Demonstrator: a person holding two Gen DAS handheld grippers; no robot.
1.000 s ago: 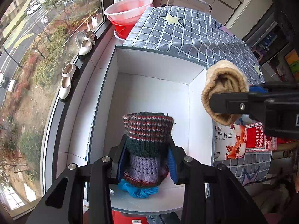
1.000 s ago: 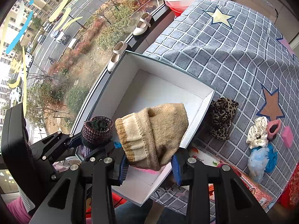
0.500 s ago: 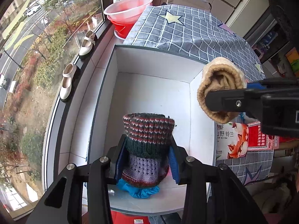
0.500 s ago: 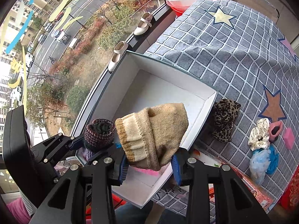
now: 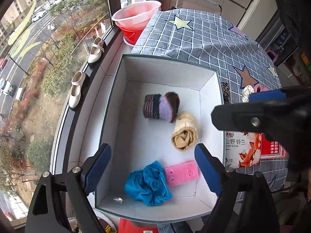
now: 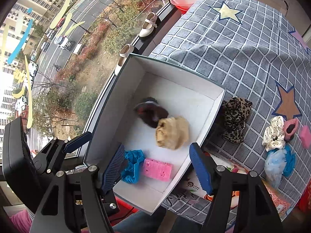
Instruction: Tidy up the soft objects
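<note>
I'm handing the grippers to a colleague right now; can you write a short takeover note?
Left gripper: open, empty, above the white cardboard box.
Right gripper: open, empty, above the box's near end.
In the box: striped purple-and-maroon knitted hat, touching the beige knitted hat; crumpled blue plastic cover; pink sponge block.
Done: both hats are in the box.
Left on the grey checked tablecloth: leopard-print scrunchie, white dotted scrunchie, pink scrunchie, second pink sponge, light blue plastic cover.

Open left claw (image 5: 153, 167) above white box (image 5: 167, 68) holding 4 soft items.
</note>
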